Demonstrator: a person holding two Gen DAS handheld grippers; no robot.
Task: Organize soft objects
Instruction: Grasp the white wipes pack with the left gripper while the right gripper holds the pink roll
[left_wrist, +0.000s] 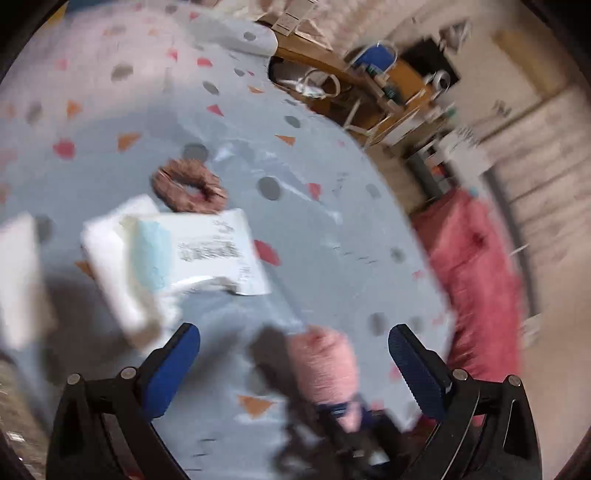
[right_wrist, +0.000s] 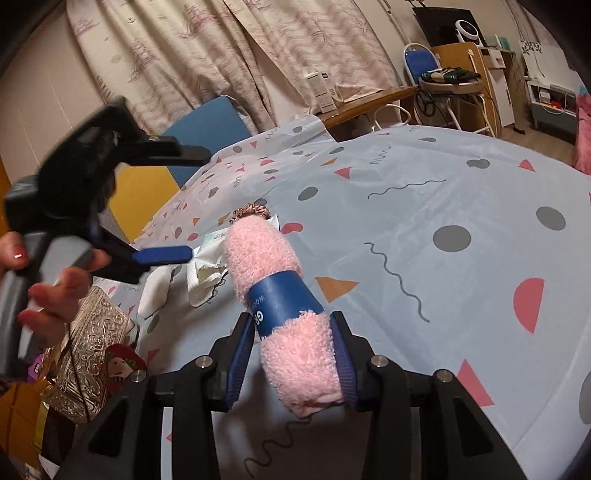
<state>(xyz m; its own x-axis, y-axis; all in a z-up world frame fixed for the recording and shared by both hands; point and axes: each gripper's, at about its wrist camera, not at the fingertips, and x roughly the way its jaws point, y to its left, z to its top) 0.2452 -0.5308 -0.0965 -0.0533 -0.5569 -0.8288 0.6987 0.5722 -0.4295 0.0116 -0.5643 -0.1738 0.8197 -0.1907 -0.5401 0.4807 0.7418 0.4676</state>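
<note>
Pink rolled towel (right_wrist: 284, 295) clamped in my right gripper (right_wrist: 291, 363), long axis running straight ahead over tablecloth (right_wrist: 461, 206). Left gripper (left_wrist: 293, 349) spread wide, empty, above towel (left_wrist: 325, 365). Tissue pack (left_wrist: 199, 254) beyond towel tip; right nearer.

Patterned curtains (right_wrist: 207, 55) hang behind a wooden desk (right_wrist: 369, 99) and blue folding chair (right_wrist: 419, 61).

Dim indoor light, motion blur, fisheye warping.
</note>
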